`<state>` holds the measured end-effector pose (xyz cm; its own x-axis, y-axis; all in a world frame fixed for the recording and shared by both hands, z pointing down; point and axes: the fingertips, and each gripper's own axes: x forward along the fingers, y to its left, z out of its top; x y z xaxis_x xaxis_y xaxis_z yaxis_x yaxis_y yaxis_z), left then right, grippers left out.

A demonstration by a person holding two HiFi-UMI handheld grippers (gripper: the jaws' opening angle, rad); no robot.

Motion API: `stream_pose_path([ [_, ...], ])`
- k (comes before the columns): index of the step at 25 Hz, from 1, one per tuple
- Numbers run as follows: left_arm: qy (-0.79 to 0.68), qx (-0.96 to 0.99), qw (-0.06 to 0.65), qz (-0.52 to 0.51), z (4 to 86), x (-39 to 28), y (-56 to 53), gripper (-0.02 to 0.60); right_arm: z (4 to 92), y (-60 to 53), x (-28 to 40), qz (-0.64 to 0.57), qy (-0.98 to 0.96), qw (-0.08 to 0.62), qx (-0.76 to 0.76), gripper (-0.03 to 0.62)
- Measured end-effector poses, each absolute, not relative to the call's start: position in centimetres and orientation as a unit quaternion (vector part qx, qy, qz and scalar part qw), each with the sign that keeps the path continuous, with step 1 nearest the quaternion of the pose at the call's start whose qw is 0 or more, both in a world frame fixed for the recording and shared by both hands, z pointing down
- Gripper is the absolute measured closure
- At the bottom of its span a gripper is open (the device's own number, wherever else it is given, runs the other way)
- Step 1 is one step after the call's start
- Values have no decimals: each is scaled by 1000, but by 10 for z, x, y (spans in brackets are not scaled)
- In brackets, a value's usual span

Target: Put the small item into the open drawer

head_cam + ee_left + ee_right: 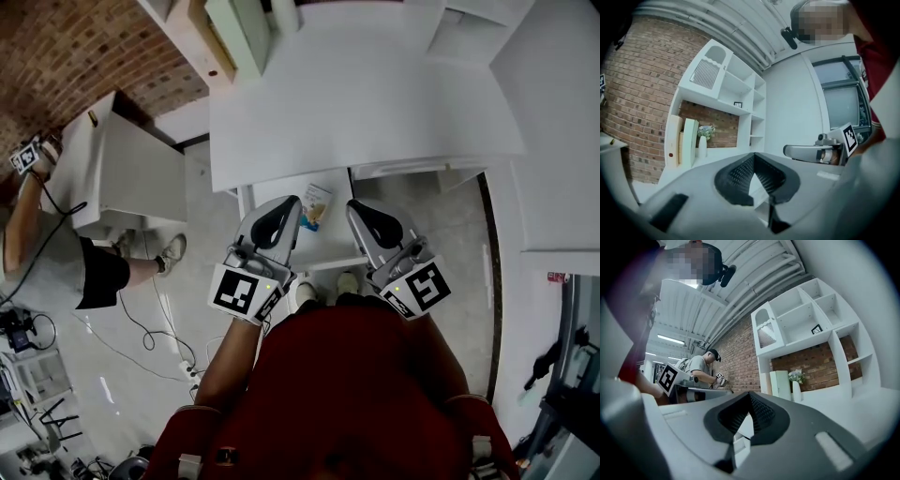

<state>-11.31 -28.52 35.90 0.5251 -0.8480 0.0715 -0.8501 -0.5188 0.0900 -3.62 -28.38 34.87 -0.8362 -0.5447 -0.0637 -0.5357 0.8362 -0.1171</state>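
Inside open drawer (323, 248), toward its back: small printed packet (316, 206), flat, touched by neither gripper; over drawer's front edge: left gripper (291, 204) and right gripper (358, 208), level, side by side, jaws of each pressed together on nothing; judged risks: striking drawer's front edge or white tabletop (375, 103) above it when pulling clear; jolting packet against drawer wall if shutting drawer hard.

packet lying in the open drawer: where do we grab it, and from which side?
Likely its near edge, coming down from above at the front of the drawer. The packet seems to lie flat on the drawer floor, so a level pinch finds no side, and the desk top overhangs the drawer's back.
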Motion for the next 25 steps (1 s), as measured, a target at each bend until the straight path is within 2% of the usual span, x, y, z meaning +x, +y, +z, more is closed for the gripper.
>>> stream_pose_path([
  [8,-484,874,27,-25,328,-122,-266,578,335,-266,-51,-33,958,58,-279,583],
  [25,-467,883,27,-26,326,-122,-262,578,331,-261,-36,-25,948,59,-311,583],
])
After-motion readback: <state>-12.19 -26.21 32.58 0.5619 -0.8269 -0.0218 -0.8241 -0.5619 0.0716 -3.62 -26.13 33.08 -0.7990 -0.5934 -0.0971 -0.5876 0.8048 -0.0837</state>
